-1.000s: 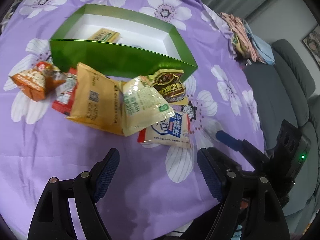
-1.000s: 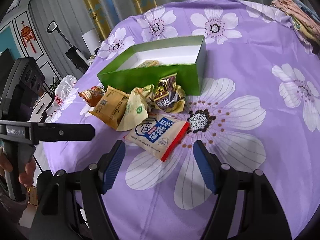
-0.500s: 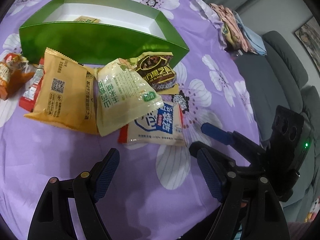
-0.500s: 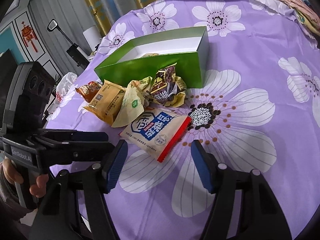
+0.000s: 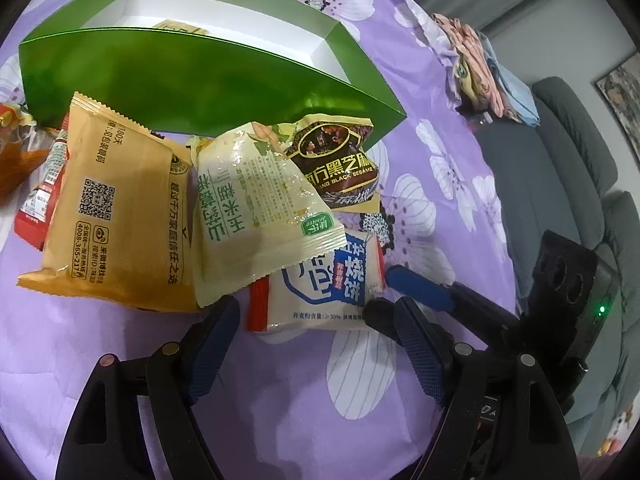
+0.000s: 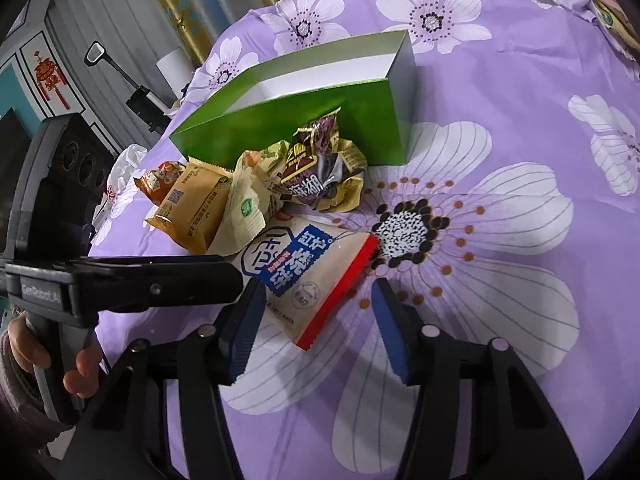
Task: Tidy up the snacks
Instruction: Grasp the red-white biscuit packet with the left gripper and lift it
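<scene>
Between your right gripper's (image 6: 316, 320) closing jaws lies the white-and-blue biscuit packet (image 6: 304, 276), flat on the purple flowered cloth (image 6: 500, 280), pads not yet pressing it. Your left gripper (image 5: 308, 344) stands wide just beside it, holding nothing. Other snack packets (image 5: 120, 208) crowd against the green box (image 5: 192, 80) behind.

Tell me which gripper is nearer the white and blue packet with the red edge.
Right. The right gripper straddles the white and blue packet, jaws closing, pads not yet pressing. The left gripper sits just short of it.
</scene>
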A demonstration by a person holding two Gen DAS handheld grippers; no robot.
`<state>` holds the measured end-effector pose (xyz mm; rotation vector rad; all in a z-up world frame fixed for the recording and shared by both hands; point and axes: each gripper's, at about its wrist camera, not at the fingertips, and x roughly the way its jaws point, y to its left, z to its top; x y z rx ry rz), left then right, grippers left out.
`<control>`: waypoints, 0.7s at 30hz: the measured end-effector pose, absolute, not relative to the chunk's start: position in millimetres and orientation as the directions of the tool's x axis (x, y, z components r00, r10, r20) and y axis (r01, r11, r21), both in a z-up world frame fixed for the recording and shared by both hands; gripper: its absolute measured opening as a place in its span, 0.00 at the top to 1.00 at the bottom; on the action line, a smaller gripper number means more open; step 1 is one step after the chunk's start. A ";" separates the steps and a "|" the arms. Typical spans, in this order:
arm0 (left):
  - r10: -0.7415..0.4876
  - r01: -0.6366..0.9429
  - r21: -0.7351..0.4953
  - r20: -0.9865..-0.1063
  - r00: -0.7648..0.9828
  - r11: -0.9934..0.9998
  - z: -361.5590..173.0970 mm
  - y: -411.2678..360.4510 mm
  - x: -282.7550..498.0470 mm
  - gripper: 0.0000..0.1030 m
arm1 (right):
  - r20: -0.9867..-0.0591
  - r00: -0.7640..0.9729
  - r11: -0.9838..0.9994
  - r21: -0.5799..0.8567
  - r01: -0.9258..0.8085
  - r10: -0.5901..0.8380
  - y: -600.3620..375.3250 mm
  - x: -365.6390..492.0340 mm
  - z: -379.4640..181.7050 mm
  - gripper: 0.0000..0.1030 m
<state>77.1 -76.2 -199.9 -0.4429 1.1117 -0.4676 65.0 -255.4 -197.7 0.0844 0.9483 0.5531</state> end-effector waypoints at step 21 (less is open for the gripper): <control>-0.499 0.139 -0.484 -0.788 0.361 0.864 -200.0 -85.4 78.3 0.69 | -0.737 0.432 0.836 0.332 -0.438 0.519 -251.3 62.7 -198.1 0.80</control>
